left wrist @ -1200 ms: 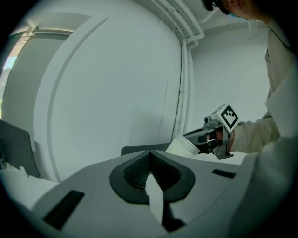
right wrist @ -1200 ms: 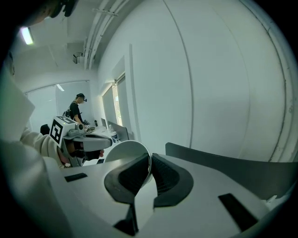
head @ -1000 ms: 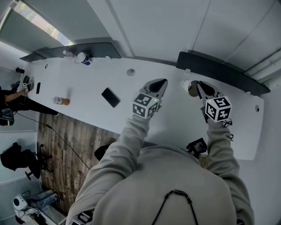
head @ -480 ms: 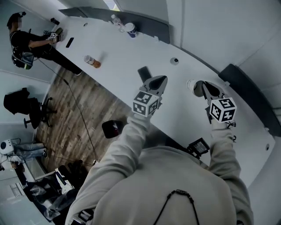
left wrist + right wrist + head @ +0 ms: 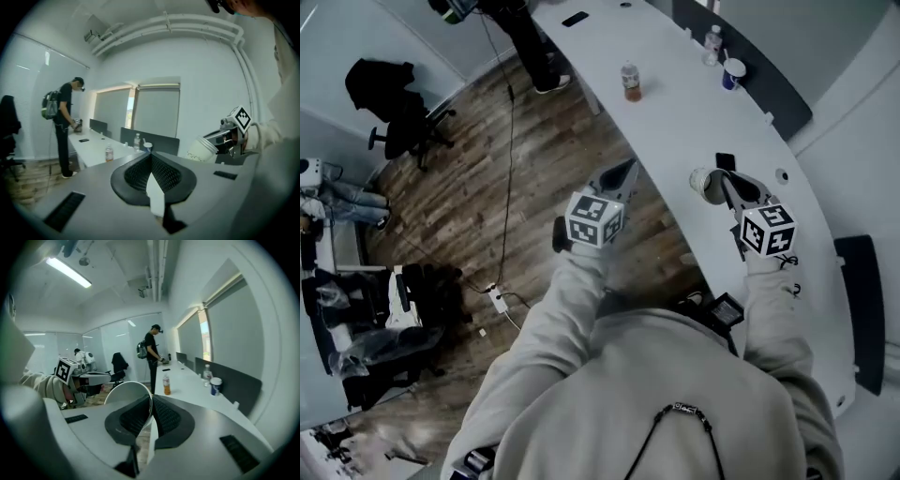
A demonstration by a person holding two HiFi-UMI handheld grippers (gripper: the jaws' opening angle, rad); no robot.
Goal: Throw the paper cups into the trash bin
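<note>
My right gripper [image 5: 724,180] is shut on the rim of a white paper cup [image 5: 704,186], holding it on its side above the long white table [image 5: 675,122]. In the right gripper view the cup [image 5: 125,393] has its wall pinched between the black pads at the right gripper [image 5: 151,403]. My left gripper [image 5: 624,172] hangs over the wooden floor just off the table's edge, shut with nothing in it. The left gripper view shows its own closed jaws at the left gripper [image 5: 151,158], with the held cup [image 5: 201,150] off to the right. No trash bin shows in any view.
On the table stand an orange drink bottle [image 5: 630,82], a water bottle [image 5: 711,42], a blue cup [image 5: 732,72] and a dark phone [image 5: 725,161]. A person [image 5: 151,355] stands at the table's far end. Black office chairs [image 5: 394,108] and a floor cable [image 5: 508,141] lie left.
The head view has swung left, so the table now runs along the right and wooden floor fills the left. Both grippers keep their pose, the right still holding the cup.
</note>
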